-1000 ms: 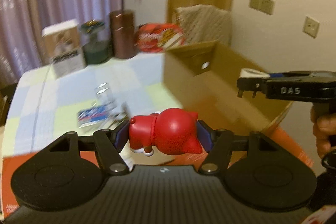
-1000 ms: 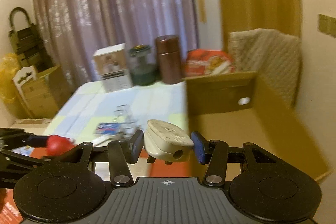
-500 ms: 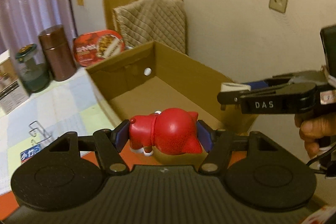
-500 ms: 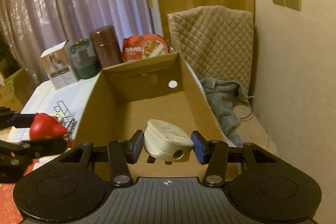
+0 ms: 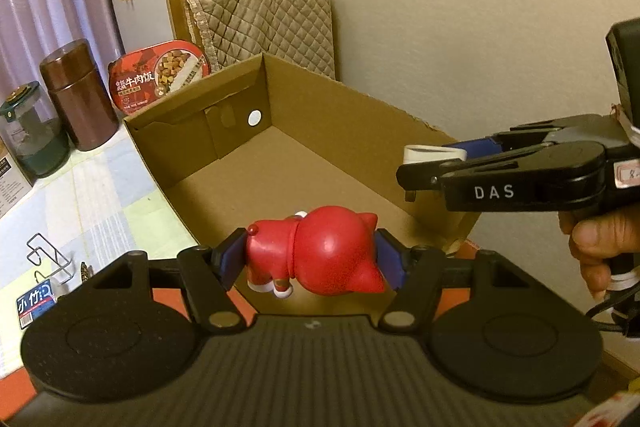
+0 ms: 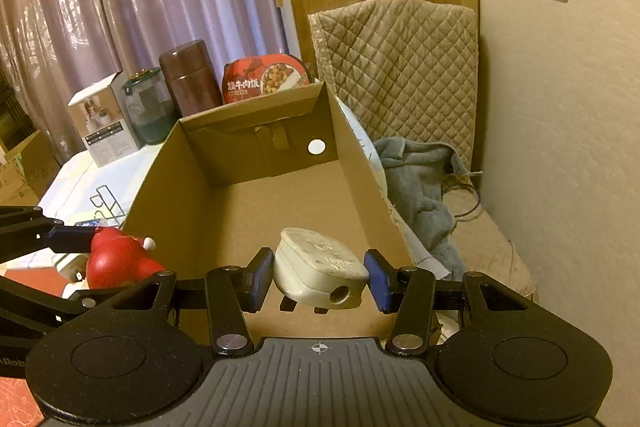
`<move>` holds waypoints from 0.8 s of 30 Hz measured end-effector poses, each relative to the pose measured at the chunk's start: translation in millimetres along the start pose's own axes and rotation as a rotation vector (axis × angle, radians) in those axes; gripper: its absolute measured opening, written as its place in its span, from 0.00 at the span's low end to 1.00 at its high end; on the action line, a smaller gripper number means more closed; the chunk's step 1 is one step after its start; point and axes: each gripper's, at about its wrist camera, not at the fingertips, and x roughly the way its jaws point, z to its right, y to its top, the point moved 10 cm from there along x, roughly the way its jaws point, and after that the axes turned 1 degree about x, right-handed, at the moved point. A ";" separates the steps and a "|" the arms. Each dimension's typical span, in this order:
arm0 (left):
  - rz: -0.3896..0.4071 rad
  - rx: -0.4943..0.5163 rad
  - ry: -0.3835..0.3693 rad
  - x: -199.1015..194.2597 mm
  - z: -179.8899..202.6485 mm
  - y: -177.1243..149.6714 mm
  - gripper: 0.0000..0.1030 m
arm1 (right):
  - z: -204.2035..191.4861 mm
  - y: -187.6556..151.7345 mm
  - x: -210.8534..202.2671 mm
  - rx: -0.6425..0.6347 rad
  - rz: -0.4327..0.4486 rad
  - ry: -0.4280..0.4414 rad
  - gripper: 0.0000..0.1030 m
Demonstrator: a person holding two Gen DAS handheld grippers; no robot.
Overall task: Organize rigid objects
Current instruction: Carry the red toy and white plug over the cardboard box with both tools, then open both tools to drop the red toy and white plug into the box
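My left gripper (image 5: 310, 259) is shut on a red toy figure (image 5: 320, 253) and holds it over the near edge of an open cardboard box (image 5: 304, 163). My right gripper (image 6: 318, 277) is shut on a white power plug (image 6: 318, 277) above the near end of the same box (image 6: 276, 195). In the left wrist view the right gripper (image 5: 434, 165) comes in from the right over the box's right wall. In the right wrist view the red figure (image 6: 116, 259) and the left gripper show at the lower left. The box floor looks bare.
Behind the box stand a brown canister (image 5: 78, 95), a red meal tub (image 5: 160, 79), a green-lidded jar (image 5: 30, 131) and a white carton (image 6: 104, 127). A wire rack (image 5: 48, 255) lies on the checked tablecloth at left. A quilted chair (image 6: 400, 67) and grey towel (image 6: 420, 179) are right of the box.
Both grippers have swung right from the tabletop toward the box and now hover over its near end, each still holding its object. The views have steadied.
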 end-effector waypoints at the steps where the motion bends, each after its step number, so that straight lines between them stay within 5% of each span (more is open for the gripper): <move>1: -0.005 0.000 0.000 1.2 0.2 -1.3 0.62 | 0.6 -0.6 0.3 0.000 -0.001 0.000 0.45; 24: 0.061 -0.059 0.070 -31.9 -31.1 6.0 0.66 | -7.3 -6.8 2.5 -0.004 -0.019 0.002 0.45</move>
